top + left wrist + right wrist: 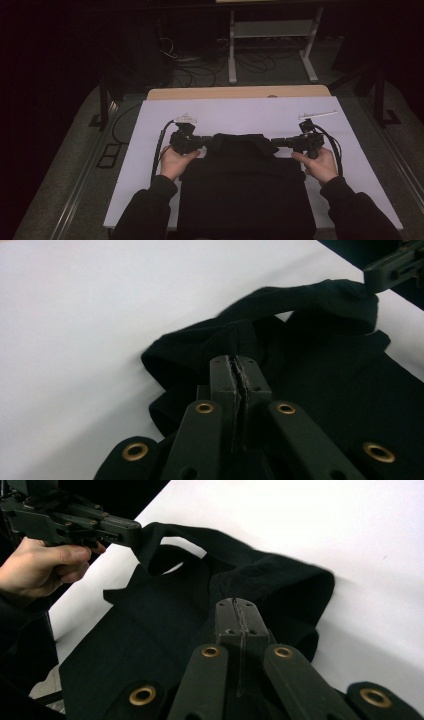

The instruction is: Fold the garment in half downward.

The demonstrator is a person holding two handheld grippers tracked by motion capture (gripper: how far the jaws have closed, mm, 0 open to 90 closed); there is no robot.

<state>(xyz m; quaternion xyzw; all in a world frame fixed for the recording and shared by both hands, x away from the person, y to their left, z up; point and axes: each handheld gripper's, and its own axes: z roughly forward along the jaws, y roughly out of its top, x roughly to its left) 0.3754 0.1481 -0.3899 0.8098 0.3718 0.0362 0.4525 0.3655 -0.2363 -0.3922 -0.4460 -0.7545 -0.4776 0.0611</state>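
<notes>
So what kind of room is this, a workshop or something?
Probably a lab or recording room: a white-covered table, loose cables on the floor behind it, and a person working a black garment with two hand-held grippers.

A plain black garment (245, 185) lies on the white worktop (150, 150); both claws are black with brass rivets.
</notes>
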